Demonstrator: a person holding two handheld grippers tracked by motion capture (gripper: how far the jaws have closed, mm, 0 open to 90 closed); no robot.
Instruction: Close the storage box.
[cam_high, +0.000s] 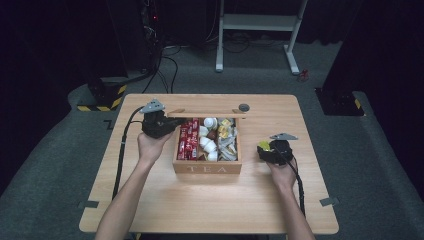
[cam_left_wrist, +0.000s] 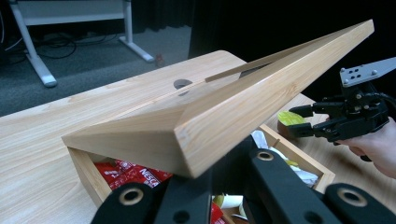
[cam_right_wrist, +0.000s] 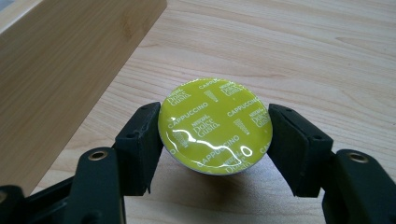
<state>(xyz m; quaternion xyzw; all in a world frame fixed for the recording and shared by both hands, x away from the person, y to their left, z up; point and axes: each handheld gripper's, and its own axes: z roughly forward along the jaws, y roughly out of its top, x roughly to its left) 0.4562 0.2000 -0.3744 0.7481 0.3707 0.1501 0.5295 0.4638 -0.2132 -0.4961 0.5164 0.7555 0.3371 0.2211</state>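
Glossy round yellow-green foil capsule (cam_right_wrist: 215, 126) clamped in right gripper (cam_right_wrist: 215, 140); left gripper (cam_high: 159, 123) pinching bamboo lid (cam_left_wrist: 224, 112).

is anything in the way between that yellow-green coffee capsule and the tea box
Nothing visible blocks it. The right gripper holds the capsule just right of the box, over bare table. The left gripper props the lid up, so the compartments are open from above.
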